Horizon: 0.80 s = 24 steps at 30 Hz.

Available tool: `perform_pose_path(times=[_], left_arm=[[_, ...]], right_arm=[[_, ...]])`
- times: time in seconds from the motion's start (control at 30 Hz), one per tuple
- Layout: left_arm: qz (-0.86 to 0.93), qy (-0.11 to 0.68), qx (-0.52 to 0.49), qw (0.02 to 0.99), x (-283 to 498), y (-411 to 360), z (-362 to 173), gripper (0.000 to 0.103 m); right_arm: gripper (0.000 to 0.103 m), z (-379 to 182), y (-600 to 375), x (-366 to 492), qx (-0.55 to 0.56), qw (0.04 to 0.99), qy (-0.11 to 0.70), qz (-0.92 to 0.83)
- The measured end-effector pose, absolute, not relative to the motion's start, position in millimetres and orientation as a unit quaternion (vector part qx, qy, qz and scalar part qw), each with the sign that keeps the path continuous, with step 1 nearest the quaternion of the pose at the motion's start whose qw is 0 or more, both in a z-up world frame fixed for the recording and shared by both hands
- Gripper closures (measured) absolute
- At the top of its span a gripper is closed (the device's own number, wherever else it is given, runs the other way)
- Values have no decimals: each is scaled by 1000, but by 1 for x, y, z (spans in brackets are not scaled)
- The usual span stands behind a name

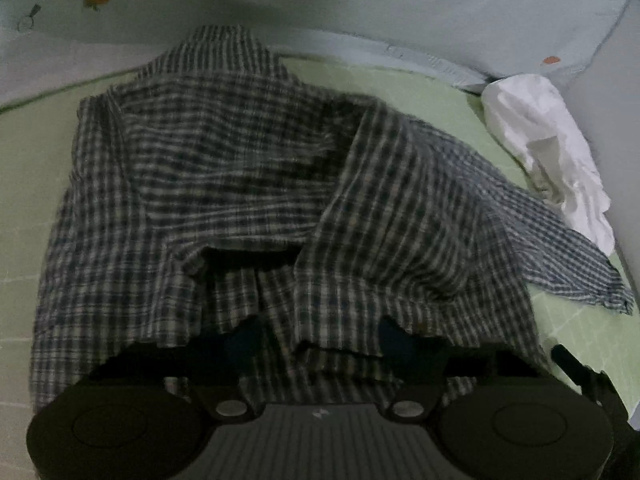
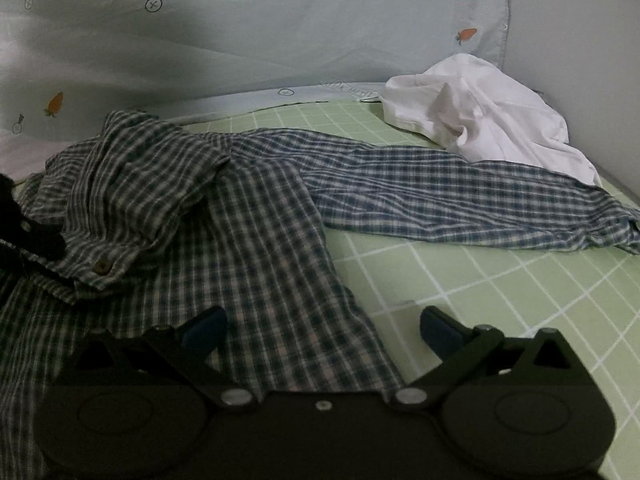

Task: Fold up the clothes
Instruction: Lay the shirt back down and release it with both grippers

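A blue-and-white plaid shirt (image 1: 240,160) lies crumpled on the green checked sheet (image 1: 24,200). In the left wrist view my left gripper (image 1: 320,340) is pushed into its near edge. Cloth drapes over both blue pads (image 1: 396,336) and a loose fold sits between them, with a wide gap still left. In the right wrist view the shirt (image 2: 260,220) spreads out with one sleeve reaching right. My right gripper (image 2: 324,332) stands wide open over the shirt's near right edge, holding nothing. The left gripper's black body (image 2: 24,224) shows at the far left, on the bunched collar area.
A crumpled white garment (image 2: 480,120) lies at the back right by the sleeve's end. A pale blue cloth with carrot prints (image 2: 280,40) rises behind the bed. A grey wall (image 1: 608,100) bounds the right side. Bare green sheet (image 2: 500,300) shows right of the shirt.
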State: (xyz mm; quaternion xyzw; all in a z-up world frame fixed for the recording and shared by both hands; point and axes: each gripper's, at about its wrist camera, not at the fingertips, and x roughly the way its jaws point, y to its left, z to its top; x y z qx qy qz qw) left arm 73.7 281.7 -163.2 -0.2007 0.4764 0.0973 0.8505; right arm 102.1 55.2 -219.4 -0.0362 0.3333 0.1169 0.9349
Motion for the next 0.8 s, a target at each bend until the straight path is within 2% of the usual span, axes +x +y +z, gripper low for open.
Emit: perform_pose_path(times=[0.03,0.07,0.17,0.8], left_arm=[[96,479,-205,848,75,282,-165,76],[96,483,-209,845,75,282,-166,87],[91,481,-214,846,69,282,-163,96],[143,427,-302,840,-52,246,-121,99]], right_arm=[[0,-220,55,102,-36,935,333,117],[0,-220,55,102,-36,935,333,117],[0,-220,55,102,-36,935,333,117],[0,-221,56,102,-35,936,332,115]])
